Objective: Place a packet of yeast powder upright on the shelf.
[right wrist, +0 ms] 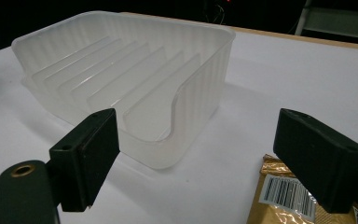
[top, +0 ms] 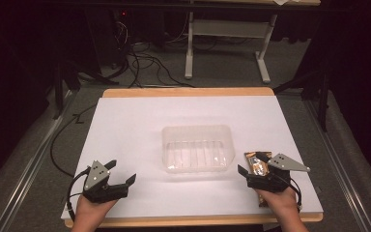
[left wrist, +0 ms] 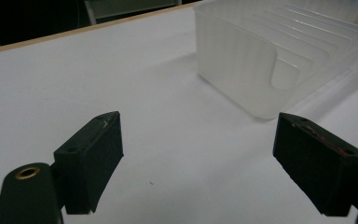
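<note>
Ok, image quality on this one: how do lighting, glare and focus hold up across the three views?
High view: the white table is evenly lit and near blown out, the surroundings fall to black, and the image is soft throughout. Left gripper view: the clear tray casts a faint shadow; the near jaws are slightly blurred. Right gripper view: the gold packet shows small glints, and its barcode stays legible.

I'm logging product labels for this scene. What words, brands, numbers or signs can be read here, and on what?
No text can be read.
Gold packet: a white barcode label, its bars visible but its digits too small and blurred to read.
Clear plastic tray: no print visible.
Left gripper and right gripper: no markings visible.
</note>
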